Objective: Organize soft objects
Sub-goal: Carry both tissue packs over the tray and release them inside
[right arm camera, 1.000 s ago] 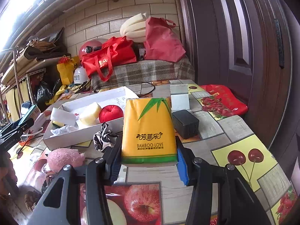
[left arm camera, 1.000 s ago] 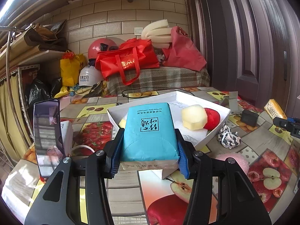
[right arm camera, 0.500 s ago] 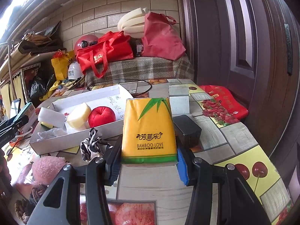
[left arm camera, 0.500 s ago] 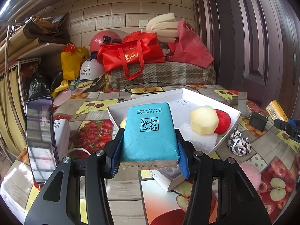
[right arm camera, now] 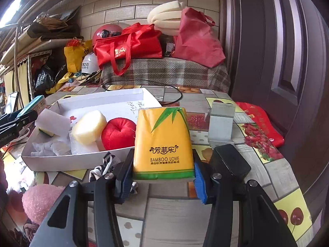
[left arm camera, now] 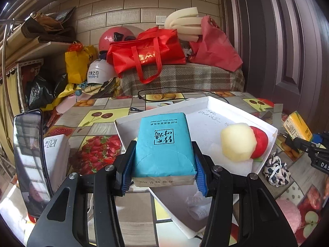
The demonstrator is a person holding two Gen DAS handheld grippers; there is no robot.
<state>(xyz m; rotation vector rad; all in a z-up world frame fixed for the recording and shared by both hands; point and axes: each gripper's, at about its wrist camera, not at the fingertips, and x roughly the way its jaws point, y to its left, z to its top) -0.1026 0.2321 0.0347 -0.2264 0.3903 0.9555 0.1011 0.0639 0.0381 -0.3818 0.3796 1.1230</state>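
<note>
While left tool [left arm camera: 163,170] grips blue pack [left arm camera: 163,144] (over tray rim [left arm camera: 242,111]), right grips yellow pack [right arm camera: 163,142]

The tray [right arm camera: 78,160] sits on the table [right arm camera: 185,212], with the sponge block [right arm camera: 89,127] and stuffed apple [right arm camera: 118,133] touching side by side inside it. A tissue pack [left arm camera: 164,144] is held over the tray's left end, another tissue pack [right arm camera: 163,142] just right of the tray, and a plush ball [right arm camera: 39,201] lies in front of it.

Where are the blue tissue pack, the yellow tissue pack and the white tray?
blue tissue pack [left arm camera: 163,144]: left wrist view, middle of its top face.
yellow tissue pack [right arm camera: 163,142]: right wrist view, middle of its printed face.
white tray [right arm camera: 78,161]: right wrist view, its near outer wall.
</note>
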